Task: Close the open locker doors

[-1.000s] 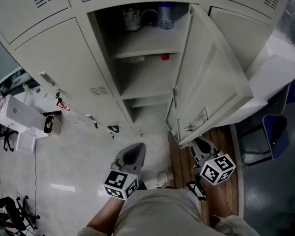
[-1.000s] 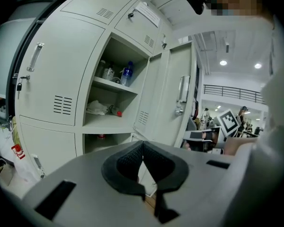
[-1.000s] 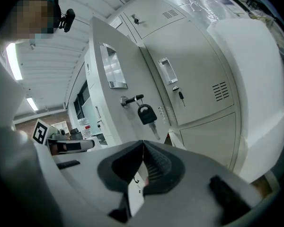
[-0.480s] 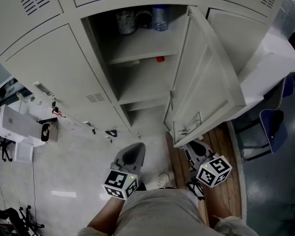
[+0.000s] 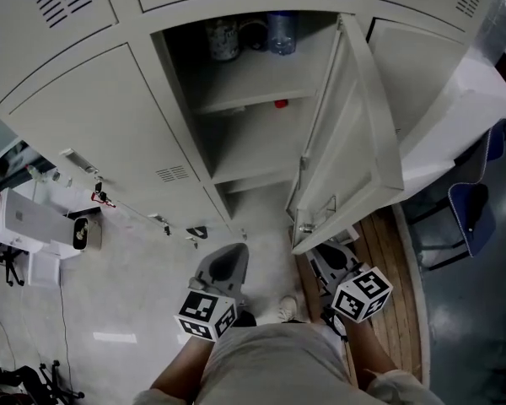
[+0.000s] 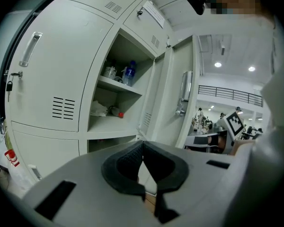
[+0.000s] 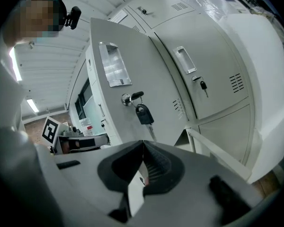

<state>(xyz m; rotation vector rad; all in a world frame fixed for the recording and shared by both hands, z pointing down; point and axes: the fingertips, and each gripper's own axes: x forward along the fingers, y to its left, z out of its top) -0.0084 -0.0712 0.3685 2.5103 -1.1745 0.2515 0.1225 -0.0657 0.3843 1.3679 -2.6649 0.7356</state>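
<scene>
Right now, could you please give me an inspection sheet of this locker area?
Surface: pale floor, with a wooden strip at right.
Job's things: one locker door stands ajar; a key hangs in its lock.
Clutter: bottle, cup and a small red item on the open shelves.
Grippers: left gripper and right gripper both shut and empty, low before the lockers.
Cables: thin dark line on the floor far left, possibly a cord.
Surroundings: closed lockers, white boxes at left, blue chair at right.
</scene>
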